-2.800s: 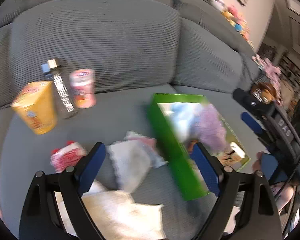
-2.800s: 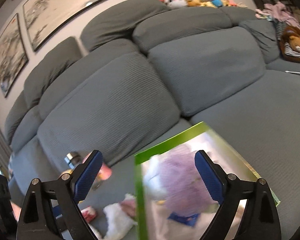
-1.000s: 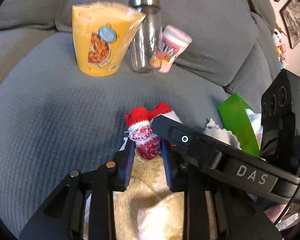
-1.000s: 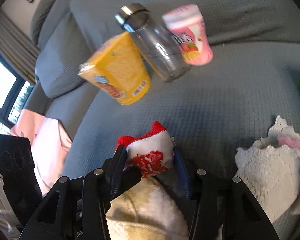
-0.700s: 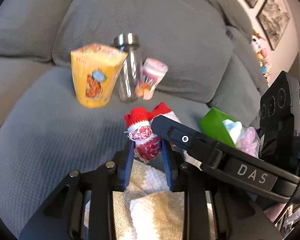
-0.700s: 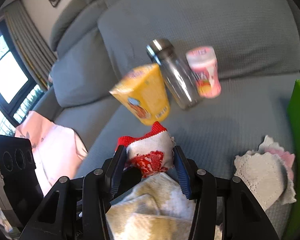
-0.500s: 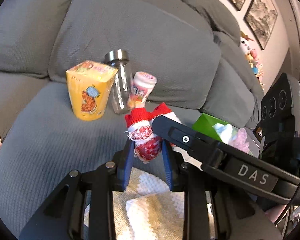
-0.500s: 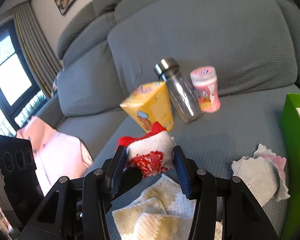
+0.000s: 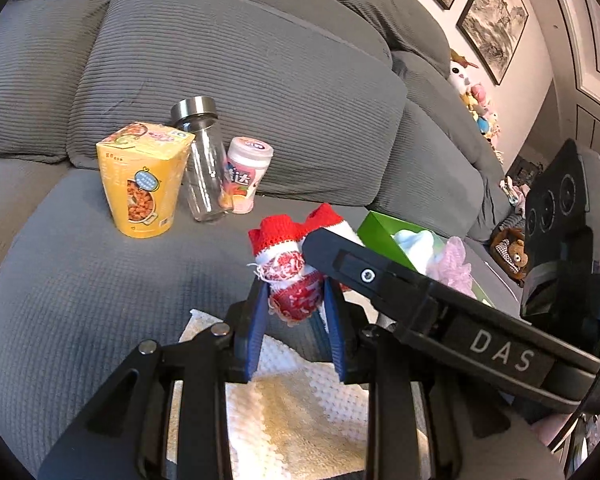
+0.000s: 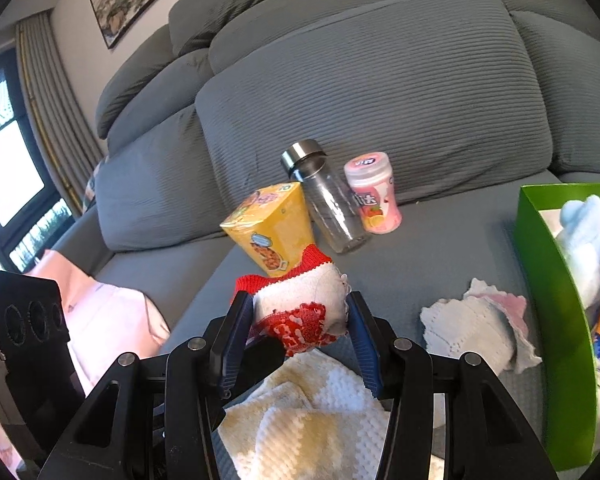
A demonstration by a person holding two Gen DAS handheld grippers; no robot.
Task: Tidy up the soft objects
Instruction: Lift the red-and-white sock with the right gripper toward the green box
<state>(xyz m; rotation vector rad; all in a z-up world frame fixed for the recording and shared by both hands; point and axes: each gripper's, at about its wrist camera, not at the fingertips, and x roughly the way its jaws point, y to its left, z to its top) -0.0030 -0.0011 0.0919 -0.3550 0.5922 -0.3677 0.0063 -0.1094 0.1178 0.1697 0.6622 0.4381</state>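
Note:
Both grippers are shut on the same rolled red and white sock, held above the sofa seat. The sock [image 9: 290, 276] sits between my left gripper's [image 9: 294, 296] blue pads, and the right gripper's body crosses in front of it. In the right wrist view the sock [image 10: 300, 314] fills my right gripper [image 10: 300, 316]. A yellow and white towel [image 9: 296, 412] lies on the seat under both grippers; it also shows in the right wrist view [image 10: 300, 420]. A white and pink cloth [image 10: 476, 332] lies to the right. A green box [image 10: 556, 320] holds soft blue and pink items.
A yellow snack carton [image 9: 140, 180], a clear bottle with a steel lid [image 9: 202, 160] and a pink gum jar [image 9: 244, 176] stand against the grey back cushion [image 9: 236, 80]. A pink cloth [image 10: 100, 320] lies at the left. Plush toys [image 9: 476, 100] sit on the sofa back.
Both grippers have closed on the sock and lifted it off the seat. The views have risen and tilted up, so the carton, bottle and jar now look farther away.

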